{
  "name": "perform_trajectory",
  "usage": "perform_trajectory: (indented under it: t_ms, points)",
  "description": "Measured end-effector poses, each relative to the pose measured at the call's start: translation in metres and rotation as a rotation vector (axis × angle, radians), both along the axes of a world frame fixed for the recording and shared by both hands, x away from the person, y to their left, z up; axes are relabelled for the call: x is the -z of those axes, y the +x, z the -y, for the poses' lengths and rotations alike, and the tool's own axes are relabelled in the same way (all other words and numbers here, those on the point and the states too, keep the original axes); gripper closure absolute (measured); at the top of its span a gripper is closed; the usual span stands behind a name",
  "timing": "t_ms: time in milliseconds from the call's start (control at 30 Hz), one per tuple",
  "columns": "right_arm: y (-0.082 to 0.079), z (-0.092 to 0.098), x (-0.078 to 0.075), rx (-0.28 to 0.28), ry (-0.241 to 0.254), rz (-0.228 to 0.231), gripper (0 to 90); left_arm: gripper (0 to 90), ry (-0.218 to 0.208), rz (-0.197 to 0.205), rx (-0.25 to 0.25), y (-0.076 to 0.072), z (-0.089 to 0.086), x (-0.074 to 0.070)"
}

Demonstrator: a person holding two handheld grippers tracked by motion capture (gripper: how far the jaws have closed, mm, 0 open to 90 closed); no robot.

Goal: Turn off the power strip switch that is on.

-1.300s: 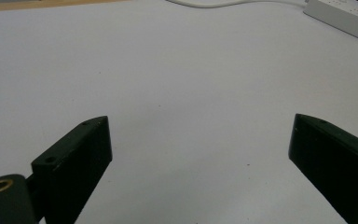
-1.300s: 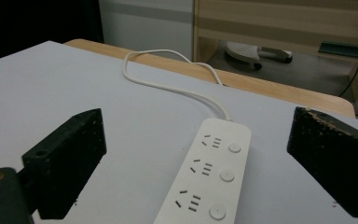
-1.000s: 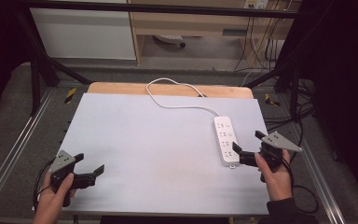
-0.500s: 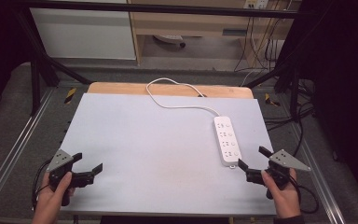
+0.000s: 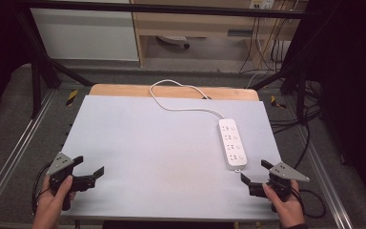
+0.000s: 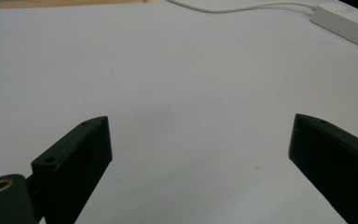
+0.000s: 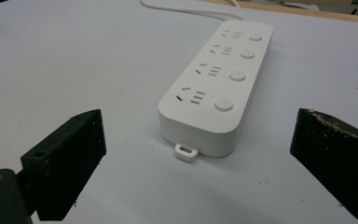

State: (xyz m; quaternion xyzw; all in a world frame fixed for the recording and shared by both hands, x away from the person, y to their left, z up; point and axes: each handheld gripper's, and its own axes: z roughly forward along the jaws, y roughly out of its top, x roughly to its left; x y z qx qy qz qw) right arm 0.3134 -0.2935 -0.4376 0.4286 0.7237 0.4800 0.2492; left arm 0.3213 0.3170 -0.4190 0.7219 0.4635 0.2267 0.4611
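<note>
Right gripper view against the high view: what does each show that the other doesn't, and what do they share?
The right gripper view alone shows the small hanging tab at the near end of the white four-outlet plastic power strip, and the worn pad of its right-hand finger. The high view alone shows the left gripper, both hands and the wooden table edge. Both show the strip, its white cord, the pale grey table mat and the open right gripper.

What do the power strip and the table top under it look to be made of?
Power strip: likely hard white plastic, smooth with a slight sheen, moulded rounded edges and round buttons. Table top: a matte pale grey sheet, possibly laminate or a mat, over a wooden board showing at the far edge.
</note>
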Motion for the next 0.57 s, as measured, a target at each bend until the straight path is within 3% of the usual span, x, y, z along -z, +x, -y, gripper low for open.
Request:
perform_trajectory:
  t_ms: [400, 500, 567]
  points:
    - [0.012, -0.025, 0.019, -0.029, -0.103, -0.109, 4.2, 6.0, 0.007, 0.011, 0.004, 0.0, 0.0, -0.001]
    - [0.017, -0.028, 0.021, 0.001, -0.126, -0.158, 3.7, 6.0, 0.011, 0.006, 0.006, 0.0, 0.0, 0.0]
    - [0.02, -0.026, 0.022, 0.065, -0.158, -0.193, 5.4, 6.0, 0.014, 0.007, 0.007, 0.0, 0.001, 0.0]
